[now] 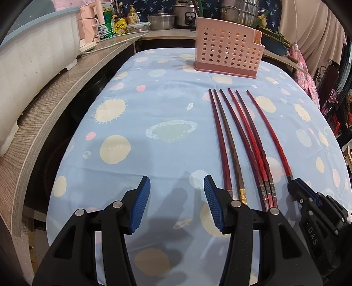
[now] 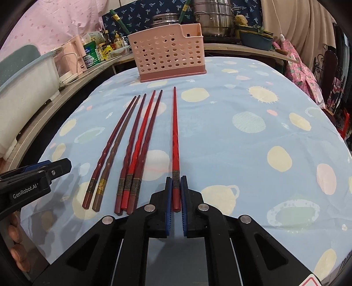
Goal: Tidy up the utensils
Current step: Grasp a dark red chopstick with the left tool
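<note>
From the left wrist, the left claw (image 1: 177, 187) hangs released over the blue planet-print tabletop (image 1: 143, 105) left of five dark-red chopsticks (image 1: 242, 140), the perforated pink plastic holder (image 1: 226, 55) far behind; only the right wrist shows the right claw (image 2: 176, 187) clenched on the lone red chopstick (image 2: 175, 132).

From my remote seat I see a light blue tablecloth (image 1: 154, 105) printed with pale planets and suns, covering the table. Along the left runs a grey wood-grain shelf (image 1: 50, 105) carrying a white tub with a blue rim (image 1: 37, 50), a pink kettle (image 1: 90, 26) and a cluster of bottles and cartons (image 1: 116, 22). At the back counter stand a lidded steel pot (image 1: 160, 18), a rice cooker (image 1: 187, 15) and a stacked steel steamer (image 2: 212, 18). A pink cloth (image 2: 55, 22) hangs behind.
</note>
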The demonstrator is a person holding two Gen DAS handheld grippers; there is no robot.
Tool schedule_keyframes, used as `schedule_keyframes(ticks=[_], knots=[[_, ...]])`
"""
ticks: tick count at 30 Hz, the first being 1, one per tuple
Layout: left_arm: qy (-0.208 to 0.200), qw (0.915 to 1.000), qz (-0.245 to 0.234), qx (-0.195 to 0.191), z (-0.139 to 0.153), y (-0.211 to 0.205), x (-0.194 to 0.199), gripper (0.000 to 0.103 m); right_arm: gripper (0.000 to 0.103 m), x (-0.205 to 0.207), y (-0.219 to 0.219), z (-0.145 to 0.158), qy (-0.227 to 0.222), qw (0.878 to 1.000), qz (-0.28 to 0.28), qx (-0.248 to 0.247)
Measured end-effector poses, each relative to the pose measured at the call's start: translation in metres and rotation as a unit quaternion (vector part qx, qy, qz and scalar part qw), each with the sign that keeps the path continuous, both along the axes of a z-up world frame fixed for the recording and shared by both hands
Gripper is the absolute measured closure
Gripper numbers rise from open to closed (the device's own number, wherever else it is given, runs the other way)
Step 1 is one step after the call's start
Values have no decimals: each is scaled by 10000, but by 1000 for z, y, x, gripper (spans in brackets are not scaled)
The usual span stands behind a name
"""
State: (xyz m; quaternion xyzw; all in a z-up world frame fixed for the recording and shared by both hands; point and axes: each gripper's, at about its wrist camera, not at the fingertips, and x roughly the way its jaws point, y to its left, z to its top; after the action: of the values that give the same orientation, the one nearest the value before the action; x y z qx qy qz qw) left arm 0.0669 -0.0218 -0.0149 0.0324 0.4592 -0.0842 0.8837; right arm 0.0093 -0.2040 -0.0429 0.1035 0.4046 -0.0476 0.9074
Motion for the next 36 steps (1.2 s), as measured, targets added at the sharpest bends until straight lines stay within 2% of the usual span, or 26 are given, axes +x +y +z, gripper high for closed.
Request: schedule_keyframes(ticks=[7,13,24,29,32,36], knots=[[105,9997,-159,-125,-3,-9,-8,48,96,-12,-10,0,1,9999,-103,62],[184,9991,-321,-229,-5,-18,-13,47,96,-15,-10,-1,-7,9999,-108,83],[341,9987,-363,-95,-20,-27,-13,47,96,-18,-11,-1,-14,9999,-116,105],[282,9990,-332,-7,-21,-27,-13,47,96,-18,-11,-1,-15,9999,-115,101],[250,9992,-313,42,-21,-27,-13,52,96,-18,-10,-1,-16,9999,-116,104],[238,9993,-286,39,-20,-25,-12,68,96,-18,-10,-1,-16,9999,-115,105]])
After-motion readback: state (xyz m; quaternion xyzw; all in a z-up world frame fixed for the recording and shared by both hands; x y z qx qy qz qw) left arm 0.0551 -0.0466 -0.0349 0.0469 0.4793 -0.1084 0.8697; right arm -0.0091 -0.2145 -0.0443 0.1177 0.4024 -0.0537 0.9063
